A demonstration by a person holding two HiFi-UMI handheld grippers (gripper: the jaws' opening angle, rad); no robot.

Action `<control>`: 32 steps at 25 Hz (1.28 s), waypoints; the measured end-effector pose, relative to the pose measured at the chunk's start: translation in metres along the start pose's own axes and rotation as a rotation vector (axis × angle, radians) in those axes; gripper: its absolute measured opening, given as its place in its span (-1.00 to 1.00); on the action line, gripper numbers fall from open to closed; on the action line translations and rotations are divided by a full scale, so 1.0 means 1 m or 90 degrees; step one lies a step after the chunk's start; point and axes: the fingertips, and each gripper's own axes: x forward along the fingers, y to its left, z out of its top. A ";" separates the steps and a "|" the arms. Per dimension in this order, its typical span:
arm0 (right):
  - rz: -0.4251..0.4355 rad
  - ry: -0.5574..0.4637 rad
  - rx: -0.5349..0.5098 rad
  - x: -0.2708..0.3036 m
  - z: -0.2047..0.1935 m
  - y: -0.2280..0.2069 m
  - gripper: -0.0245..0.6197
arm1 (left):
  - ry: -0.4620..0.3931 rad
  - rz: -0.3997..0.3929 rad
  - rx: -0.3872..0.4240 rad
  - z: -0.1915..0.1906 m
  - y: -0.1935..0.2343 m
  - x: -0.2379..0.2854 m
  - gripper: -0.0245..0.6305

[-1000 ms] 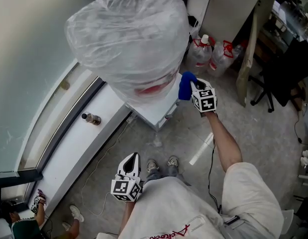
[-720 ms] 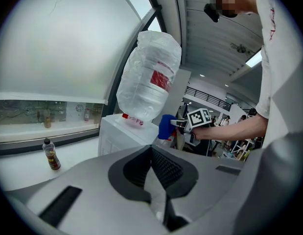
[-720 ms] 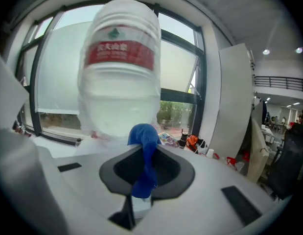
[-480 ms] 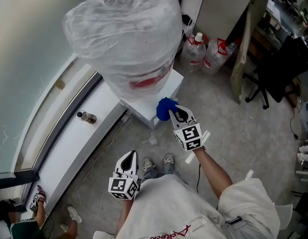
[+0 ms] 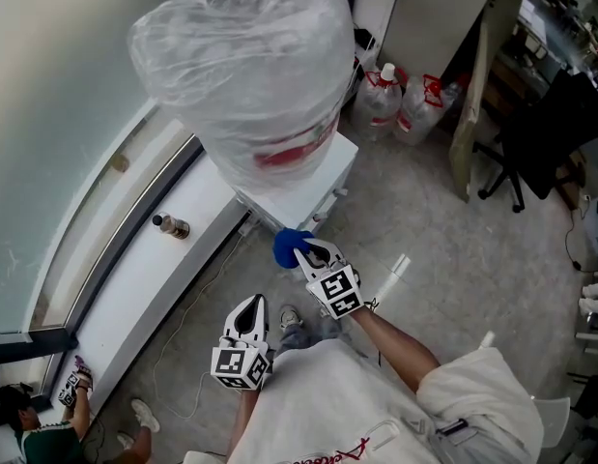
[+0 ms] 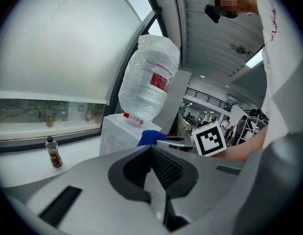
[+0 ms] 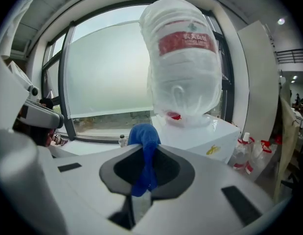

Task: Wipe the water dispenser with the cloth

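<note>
Cloth [image 5: 291, 246], just one, squeezed in right gripper [image 5: 304, 253] fingers at 6 o'clock of one water dispenser [image 5: 303, 184]; left gripper [image 5: 257, 304] fingers closed, empty.

Left gripper idle before the water dispenser

The left gripper [image 6: 151, 147] has its jaws together with nothing between them. Beyond them the right gripper [image 6: 165, 140] holds a blue cloth [image 6: 149, 137] just beside the white water dispenser [image 6: 116, 131], which carries a plastic-wrapped bottle [image 6: 149, 80]. A small bottle [image 6: 53, 152] stands on the windowsill [image 6: 21, 168] at left.
</note>
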 end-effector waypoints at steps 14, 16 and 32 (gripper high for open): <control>-0.055 0.028 0.002 0.015 -0.013 -0.077 -0.77 | 0.002 -0.004 0.002 0.004 -0.009 0.019 -0.89; -0.072 0.027 0.003 0.016 -0.011 -0.098 -0.77 | 0.002 -0.003 0.001 0.005 -0.009 0.023 -0.89; -0.240 0.058 0.035 0.024 0.008 -0.284 -0.77 | 0.011 -0.003 0.006 0.010 -0.009 0.037 -0.89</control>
